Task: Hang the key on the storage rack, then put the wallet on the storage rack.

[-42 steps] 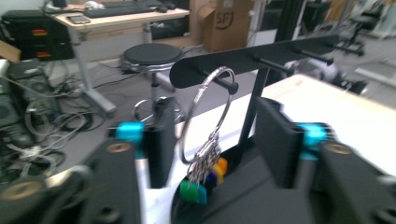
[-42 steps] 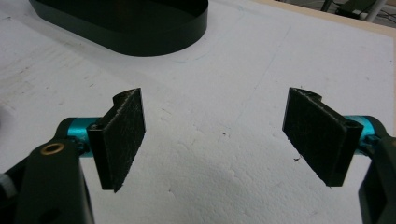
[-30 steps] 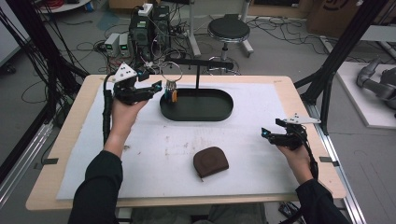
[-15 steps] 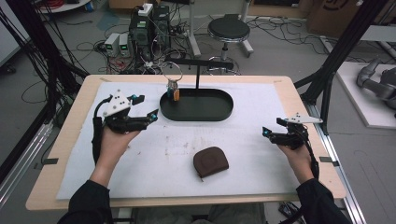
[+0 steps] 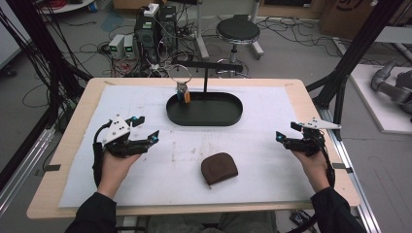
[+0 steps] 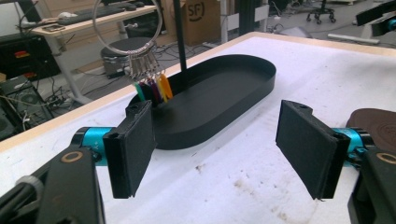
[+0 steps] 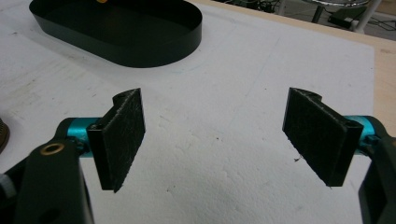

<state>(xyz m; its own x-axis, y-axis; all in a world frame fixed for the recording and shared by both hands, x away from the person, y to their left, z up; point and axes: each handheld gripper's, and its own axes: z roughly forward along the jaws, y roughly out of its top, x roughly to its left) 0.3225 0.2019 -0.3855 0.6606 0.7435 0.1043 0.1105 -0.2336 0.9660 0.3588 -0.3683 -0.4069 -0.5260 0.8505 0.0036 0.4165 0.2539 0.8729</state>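
- Left gripper (image 6: 217, 149), jaws wide apart, empty, faces the oval black tray (image 6: 219, 100); coloured tags on a metal ring (image 6: 126, 28) hang there.
- Right gripper (image 7: 215, 140), jaws wide, empty; brown leather pouch (image 5: 219, 168) cut off at the frame edge.

In the left gripper view, the brown pouch (image 6: 377, 122) beside the black tray (image 6: 219, 100) is cut off by the picture's right edge and partly hidden behind the right jaw, and the upper arc of the metal ring (image 6: 127, 23) hanging over the tray's near end runs off the top edge. In the right gripper view, the tray's (image 7: 140, 44) far rim is cropped by the top edge, so only 1 yellow tip of the coloured tags (image 7: 101, 1) shows. In the high view those tags (image 5: 183, 93) above the tray are too small to count.
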